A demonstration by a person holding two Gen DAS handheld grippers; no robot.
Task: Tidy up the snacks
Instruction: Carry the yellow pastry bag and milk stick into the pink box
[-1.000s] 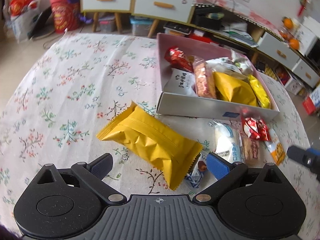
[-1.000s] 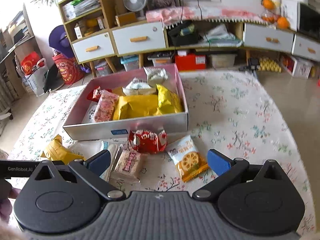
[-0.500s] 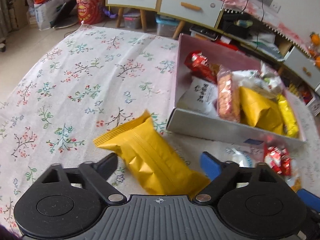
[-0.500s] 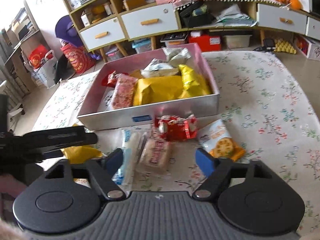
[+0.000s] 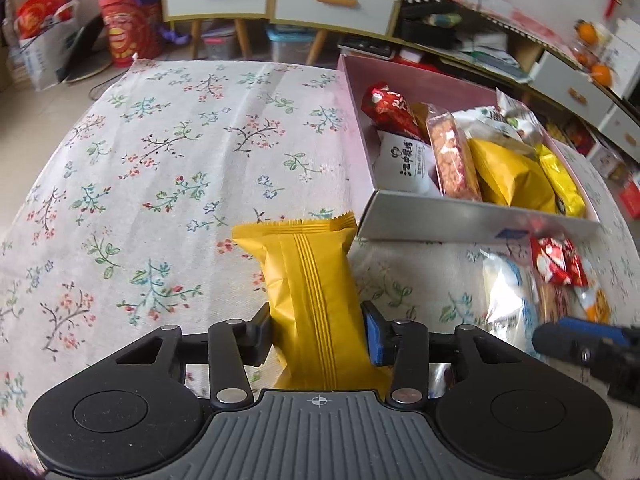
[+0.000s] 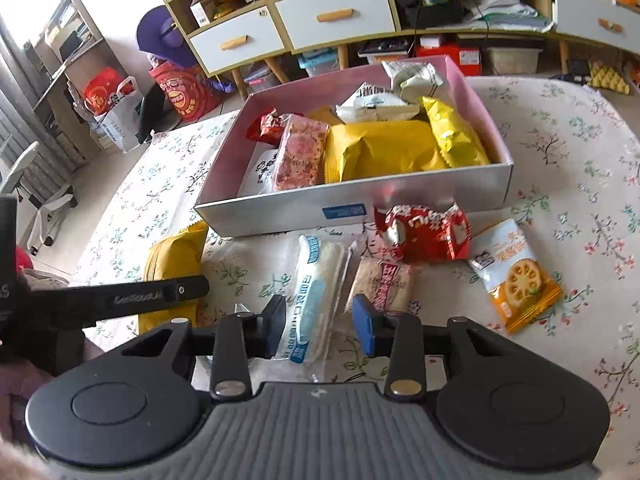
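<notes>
Both grippers had narrowed since a second earlier. Closing, the left gripper (image 5: 316,334) pinched the yellow packet (image 5: 312,296), its pads against the crinkled foil sides, just off the snack box's (image 5: 460,222) near corner. The right gripper (image 6: 320,326) was closing around the white-and-blue packet (image 6: 316,280); pad contact was unclear. Beside that lay a pale biscuit pack (image 6: 384,284), a red bag (image 6: 424,236) and an orange-cornered pouch (image 6: 516,276). The floral tablecloth (image 5: 160,160) stretched bare to the left; drawers (image 6: 288,24) stood behind.
</notes>
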